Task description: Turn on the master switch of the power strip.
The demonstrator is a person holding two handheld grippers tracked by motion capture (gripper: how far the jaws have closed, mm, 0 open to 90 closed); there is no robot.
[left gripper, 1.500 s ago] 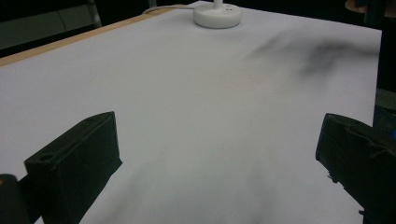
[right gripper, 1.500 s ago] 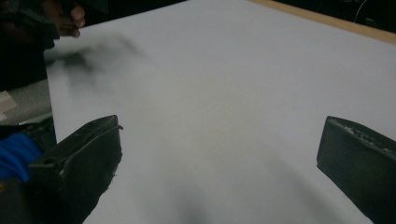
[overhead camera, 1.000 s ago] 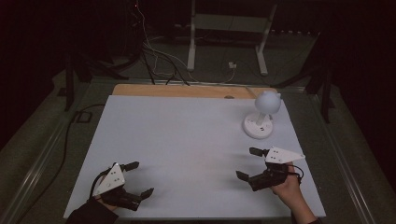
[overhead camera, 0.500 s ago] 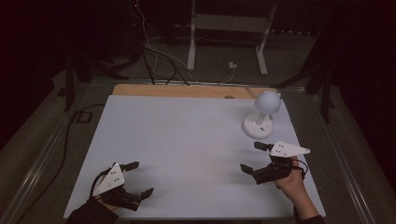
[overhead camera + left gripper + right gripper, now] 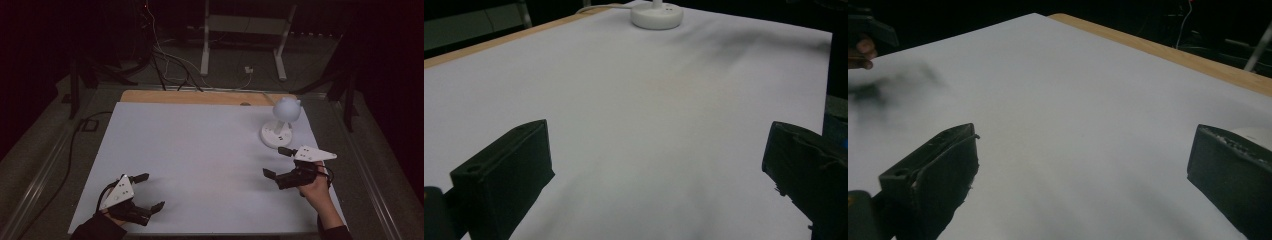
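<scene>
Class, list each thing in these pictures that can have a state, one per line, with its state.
Left hand-held gripper: open, empty, low over the sheet.
Right hand-held gripper: open, empty, near the lamp.
White lamp: upright on its round base, untouched; whether lit, cannot tell.
White sheet: lying flat.

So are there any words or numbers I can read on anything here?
No, none can be read.
White desk lamp: small dark dots on its base, too small to tell if they are signs.
Left gripper and right gripper: no writing on their grey plates.
White table cover: blank.
</scene>
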